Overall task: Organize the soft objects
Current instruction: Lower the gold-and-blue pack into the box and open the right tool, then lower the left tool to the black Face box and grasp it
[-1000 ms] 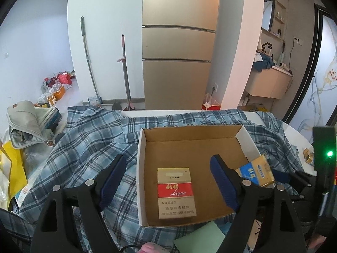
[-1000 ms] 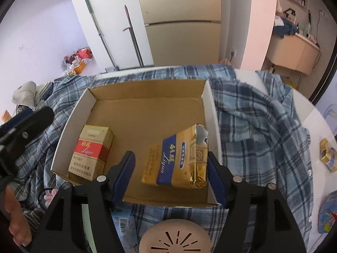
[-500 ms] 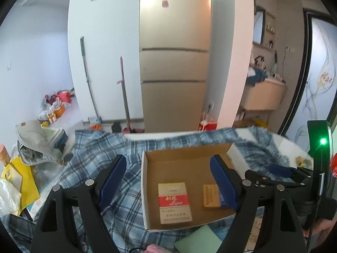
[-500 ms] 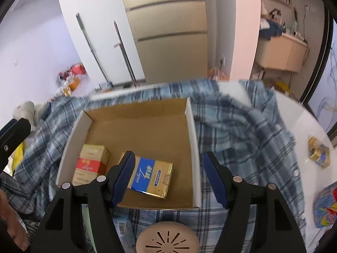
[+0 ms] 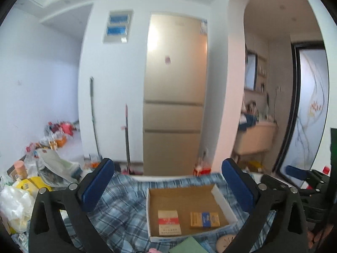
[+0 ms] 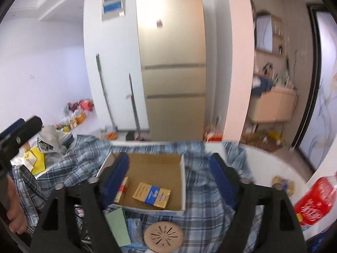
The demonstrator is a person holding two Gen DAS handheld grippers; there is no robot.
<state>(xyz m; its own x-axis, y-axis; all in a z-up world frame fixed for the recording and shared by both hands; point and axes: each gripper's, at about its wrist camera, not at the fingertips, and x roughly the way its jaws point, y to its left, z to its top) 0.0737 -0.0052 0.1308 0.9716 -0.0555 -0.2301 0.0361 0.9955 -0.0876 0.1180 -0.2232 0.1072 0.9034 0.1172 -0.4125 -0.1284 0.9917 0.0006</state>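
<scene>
A shallow cardboard box [image 5: 223, 198] [image 6: 182, 179] rests on a blue plaid shirt [image 5: 122, 208] [image 6: 202, 217] spread over the table. Inside it lie a red-and-white soft pack [image 5: 169, 225] [image 6: 122, 189] and a gold-and-blue soft pack [image 5: 204, 219] [image 6: 152, 194]. My left gripper [image 5: 167, 181] is lifted well above and in front of the box, its jaws opening wide with nothing between them. My right gripper [image 6: 168, 176] also hovers above the box, jaws opening and empty; the blue pack lies flat below it.
A green card [image 6: 118, 225] and a round beige vented disc [image 6: 163, 235] lie at the near edge. A red snack bag [image 6: 311, 202] and a small gold item [image 6: 281, 184] sit on the white table at right. Bags clutter the floor at left [image 5: 31, 181]; a fridge [image 5: 174, 105] stands behind.
The right gripper let go of the blue pack, which now lies flat in the box. Both grippers rose, pulled back, tilted up and opened wider.
</scene>
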